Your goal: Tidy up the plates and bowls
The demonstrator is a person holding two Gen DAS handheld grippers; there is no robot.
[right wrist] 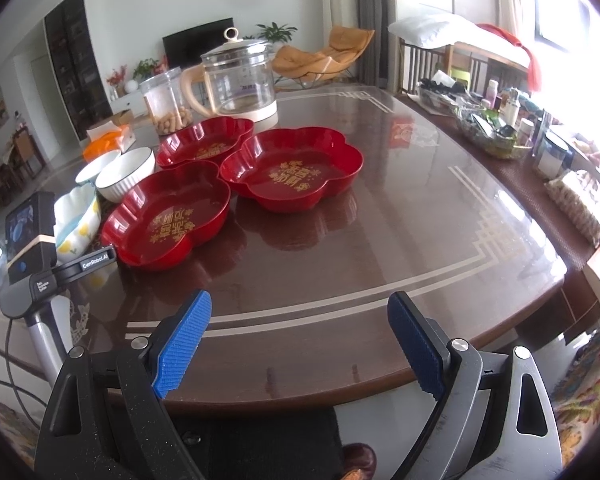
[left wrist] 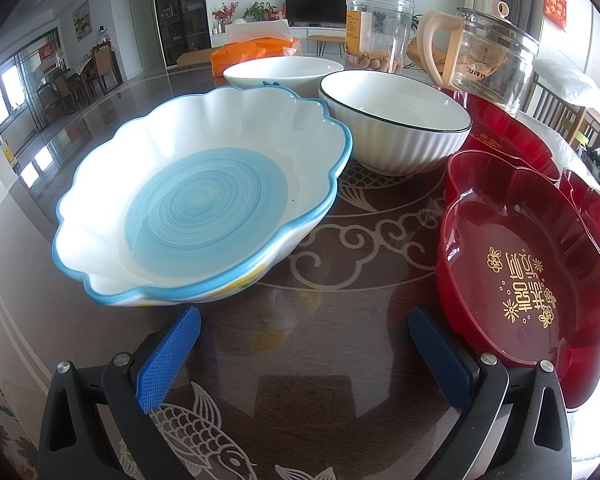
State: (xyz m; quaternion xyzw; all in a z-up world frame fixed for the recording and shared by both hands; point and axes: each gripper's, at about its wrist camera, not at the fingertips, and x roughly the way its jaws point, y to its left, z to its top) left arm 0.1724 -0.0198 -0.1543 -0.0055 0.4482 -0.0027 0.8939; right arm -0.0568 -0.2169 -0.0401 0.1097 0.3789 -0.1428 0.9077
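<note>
Facing scalloped blue-rimmed bowls [left wrist: 196, 200], left gripper [left wrist: 304, 356] wide, empty; right gripper [right wrist: 300, 344] wide, empty. Pinch near rim squarely, lift level.

My ribbed blue pads [left wrist: 168, 356] look rubbery; the glossy red plastic dishes [right wrist: 172, 216] (gold-printed) sit on a mirror-smooth table [right wrist: 400, 232] beside glazed ceramic bowls [left wrist: 396, 128].
</note>
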